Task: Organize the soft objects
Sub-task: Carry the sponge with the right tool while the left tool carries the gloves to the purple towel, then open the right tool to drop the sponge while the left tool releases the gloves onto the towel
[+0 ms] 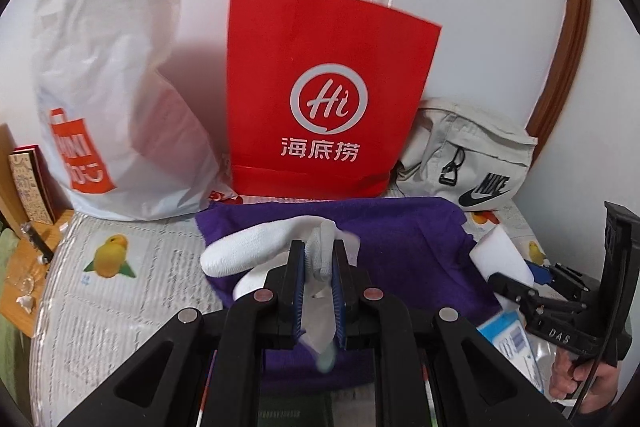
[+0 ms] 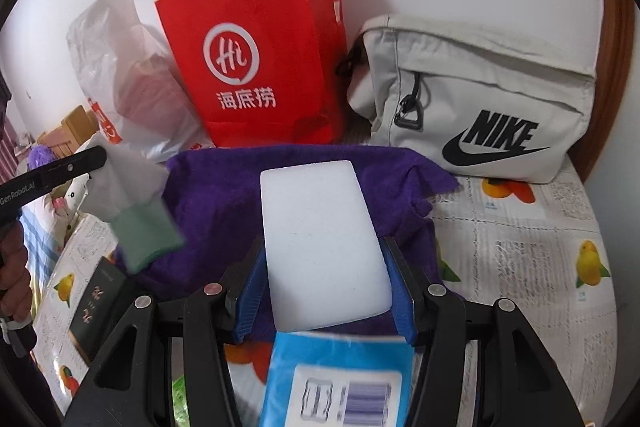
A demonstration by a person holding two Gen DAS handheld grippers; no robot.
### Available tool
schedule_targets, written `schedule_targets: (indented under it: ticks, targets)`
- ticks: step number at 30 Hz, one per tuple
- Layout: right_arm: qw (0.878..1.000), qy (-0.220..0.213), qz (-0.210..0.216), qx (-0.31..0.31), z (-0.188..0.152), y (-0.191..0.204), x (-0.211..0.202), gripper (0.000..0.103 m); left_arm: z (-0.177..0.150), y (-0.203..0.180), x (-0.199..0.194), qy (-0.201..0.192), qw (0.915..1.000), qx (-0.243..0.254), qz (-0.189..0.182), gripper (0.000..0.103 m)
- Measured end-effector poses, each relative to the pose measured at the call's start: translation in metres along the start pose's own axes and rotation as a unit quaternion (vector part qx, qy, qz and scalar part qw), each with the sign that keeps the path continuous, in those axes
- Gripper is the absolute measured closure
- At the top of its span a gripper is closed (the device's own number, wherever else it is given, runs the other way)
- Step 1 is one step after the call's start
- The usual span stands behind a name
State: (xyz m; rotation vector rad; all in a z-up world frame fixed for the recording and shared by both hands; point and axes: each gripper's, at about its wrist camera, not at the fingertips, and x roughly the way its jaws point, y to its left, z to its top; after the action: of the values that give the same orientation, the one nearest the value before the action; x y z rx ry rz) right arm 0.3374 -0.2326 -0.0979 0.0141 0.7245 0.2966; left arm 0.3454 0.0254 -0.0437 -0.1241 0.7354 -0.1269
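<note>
My left gripper is shut on a white sock, which hangs out to the left above a purple towel. The right wrist view shows that gripper at the left with the sock's green end dangling. My right gripper is shut on a white foam block that sticks forward over the purple towel. In the left wrist view the right gripper and its block are at the right.
Against the wall stand a white plastic bag, a red paper bag and a beige Nike pouch. A blue packet lies under my right gripper, with a dark booklet to its left. The fruit-print cloth covers the table.
</note>
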Motion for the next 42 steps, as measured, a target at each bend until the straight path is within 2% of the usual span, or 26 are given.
schedule_targets:
  ticks: [12, 23, 28, 31, 35, 42]
  targets:
    - [0.998, 0.061, -0.013, -0.008, 0.01, -0.012, 0.06, 0.049, 0.001, 0.013, 0.076, 0.058, 0.9978, 0.002, 0.033, 0.09]
    - [0.994, 0.105, -0.014, -0.004, 0.015, -0.017, 0.088, 0.048, -0.002, 0.027, 0.107, 0.098, 0.9943, -0.002, 0.042, 0.084]
    - [0.993, 0.115, -0.009, -0.002, 0.015, -0.018, 0.093, 0.045, -0.002, 0.026, 0.11, 0.102, 0.9939, 0.004, 0.043, 0.067]
    - [0.993, 0.118, -0.007, -0.006, 0.016, -0.016, 0.095, 0.037, -0.001, 0.026, 0.106, 0.099, 0.994, 0.004, 0.047, 0.053]
    - [0.995, 0.098, -0.01, -0.011, 0.017, -0.014, 0.088, 0.025, 0.001, 0.029, 0.099, 0.095, 0.9938, 0.005, 0.058, 0.05]
    - [0.998, 0.067, -0.008, 0.006, 0.013, -0.014, 0.058, 0.025, 0.003, 0.031, 0.072, 0.074, 0.994, 0.006, 0.08, 0.045]
